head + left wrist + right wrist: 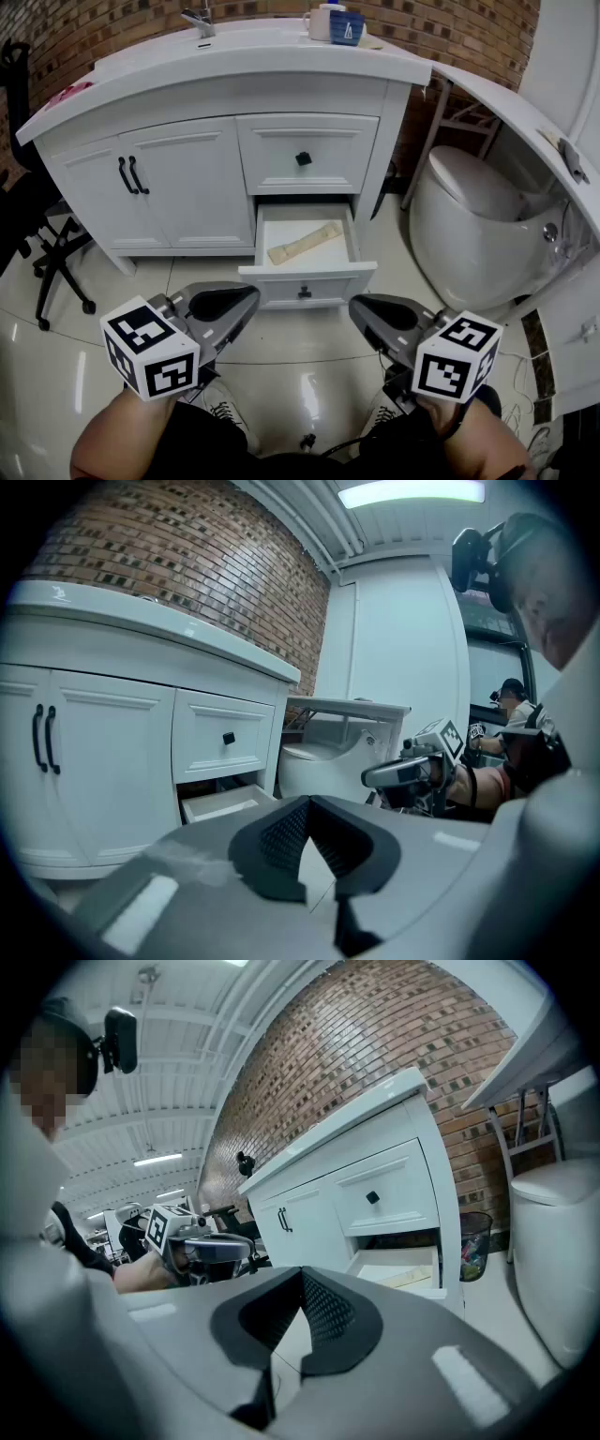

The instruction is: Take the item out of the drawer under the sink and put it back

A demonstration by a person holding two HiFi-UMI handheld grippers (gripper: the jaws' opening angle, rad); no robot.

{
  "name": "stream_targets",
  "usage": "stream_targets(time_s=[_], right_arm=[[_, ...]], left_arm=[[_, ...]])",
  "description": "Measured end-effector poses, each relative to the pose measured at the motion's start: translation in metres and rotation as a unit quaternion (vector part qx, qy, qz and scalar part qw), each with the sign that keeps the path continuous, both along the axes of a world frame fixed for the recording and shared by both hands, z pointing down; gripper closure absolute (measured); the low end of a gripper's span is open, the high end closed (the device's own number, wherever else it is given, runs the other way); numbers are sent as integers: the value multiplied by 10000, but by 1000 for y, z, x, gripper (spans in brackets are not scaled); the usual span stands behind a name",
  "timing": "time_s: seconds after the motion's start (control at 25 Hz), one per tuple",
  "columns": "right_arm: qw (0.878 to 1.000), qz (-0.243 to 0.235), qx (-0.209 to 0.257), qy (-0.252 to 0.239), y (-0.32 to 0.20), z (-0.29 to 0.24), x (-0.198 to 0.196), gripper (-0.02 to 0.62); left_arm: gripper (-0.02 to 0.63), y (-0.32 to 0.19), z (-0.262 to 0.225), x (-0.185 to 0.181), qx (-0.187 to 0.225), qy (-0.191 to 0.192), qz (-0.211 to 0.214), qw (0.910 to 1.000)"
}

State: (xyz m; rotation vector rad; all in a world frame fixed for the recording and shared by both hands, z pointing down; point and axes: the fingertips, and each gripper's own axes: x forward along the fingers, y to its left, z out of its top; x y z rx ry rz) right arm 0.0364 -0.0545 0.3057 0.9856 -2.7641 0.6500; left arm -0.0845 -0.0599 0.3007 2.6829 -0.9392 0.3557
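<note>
I am viewing the sink cabinet with its lower drawer standing pulled out. The item, a flat tan strip, is lying diagonally on the floor inside the drawer, and neither gripper is touching it.

The left gripper is hovering in front of the drawer, off its left corner. Its fingers are pressing together at the tips with nothing between them. The right gripper is hovering in front of the drawer, off its right corner. Its fingers are likewise meeting at the tips and gripping nothing. Both grippers are pointing toward the cabinet and standing clear of the drawer's front panel.

Directly above the drawer, a second drawer is sitting closed. Left of the drawer, two cabinet doors are sitting shut. Right of the drawer, a toilet is standing on the floor. High above the drawer, two cups are resting on the countertop.
</note>
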Motion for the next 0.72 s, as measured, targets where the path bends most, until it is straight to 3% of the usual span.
stream_targets(time_s=[0.72], right_arm=[[9997,224,-57,-33,-74,19,11,591]], left_arm=[[600,-75,22,0,-80,-157,-126,9998]])
